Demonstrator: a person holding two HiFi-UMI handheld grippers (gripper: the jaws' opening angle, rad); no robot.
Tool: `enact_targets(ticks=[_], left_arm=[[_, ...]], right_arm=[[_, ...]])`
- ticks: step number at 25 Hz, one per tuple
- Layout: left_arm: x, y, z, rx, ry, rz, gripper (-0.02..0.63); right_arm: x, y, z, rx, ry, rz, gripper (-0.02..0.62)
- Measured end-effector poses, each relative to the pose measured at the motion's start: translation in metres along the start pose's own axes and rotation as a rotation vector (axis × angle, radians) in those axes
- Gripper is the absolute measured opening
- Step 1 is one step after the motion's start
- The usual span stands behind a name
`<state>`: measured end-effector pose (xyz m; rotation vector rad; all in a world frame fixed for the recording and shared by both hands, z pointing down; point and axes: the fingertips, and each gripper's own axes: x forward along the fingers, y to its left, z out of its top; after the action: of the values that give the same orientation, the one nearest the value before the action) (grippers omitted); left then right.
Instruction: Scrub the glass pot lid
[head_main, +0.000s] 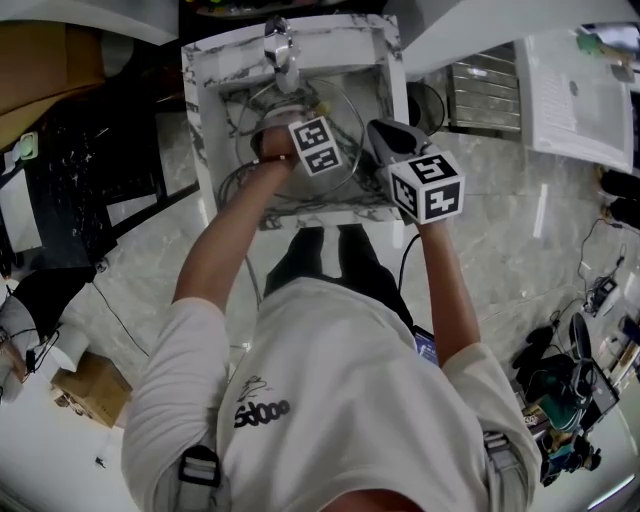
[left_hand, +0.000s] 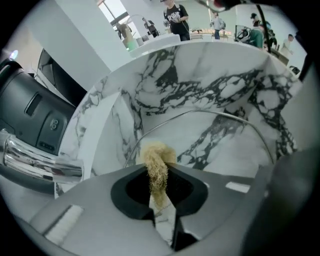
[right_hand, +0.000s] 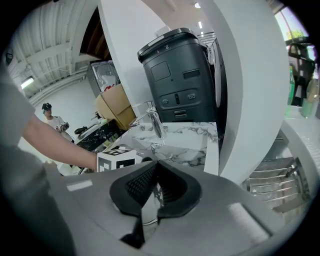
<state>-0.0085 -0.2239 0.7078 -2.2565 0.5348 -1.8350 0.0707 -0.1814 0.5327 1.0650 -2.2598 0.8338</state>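
The lid (left_hand: 210, 145) lies down in the sink (left_hand: 165, 75), just past the tips of the left fingers. It is glass with a thin metal rim, so it is hard and stiff, a bit heavy, and it can crack if it bumps the stone. If it is wet it will be slippery too.

The best place to hold it is the rim, not the smooth glass. The right gripper (right_hand: 154, 167) has its fingers pressed together on what looks like that rim, at the side of the lid nearest to them. A pinch on so thin an edge could slip, so I think it needs a firm, steady hold.

The left gripper (left_hand: 159, 171) has its fingers closed on a scrubber (left_hand: 155, 152) — a soft, fuzzy yellow tuft. It sticks out past the fingertips, toward the glass. It is soft and will bend, so it can press hard without scratching.

The tap (head_main: 280, 50) stands past both grippers, at the far end of the sink.
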Motion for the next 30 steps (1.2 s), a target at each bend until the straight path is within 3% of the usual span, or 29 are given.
enact_targets(ticks=[6, 14, 21, 26, 30], left_arm=[[-0.012, -0.032, 0.024, 0.032, -0.112, -0.102, 0.048], [-0.035, -0.073, 0.021, 0.158, -0.201, -0.289, 0.048], [-0.05, -0.133, 0.001, 0.228, -0.201, -0.496, 0.049], [-0.065, -0.153, -0.022, 0.285, -0.154, -0.623, 0.049], [-0.075, -0.159, -0.053, 0.414, -0.081, -0.688, 0.051]], right_arm=[[-0.002, 0.0, 0.0, 0.003, -0.004, -0.002, 0.003], [-0.001, 0.004, -0.005, -0.001, 0.005, 0.005, 0.003], [-0.001, 0.005, -0.005, -0.002, 0.004, 0.007, 0.003], [-0.002, 0.009, -0.007, -0.005, 0.007, 0.011, 0.003], [-0.001, 0.012, -0.007, -0.007, 0.007, 0.019, 0.003]])
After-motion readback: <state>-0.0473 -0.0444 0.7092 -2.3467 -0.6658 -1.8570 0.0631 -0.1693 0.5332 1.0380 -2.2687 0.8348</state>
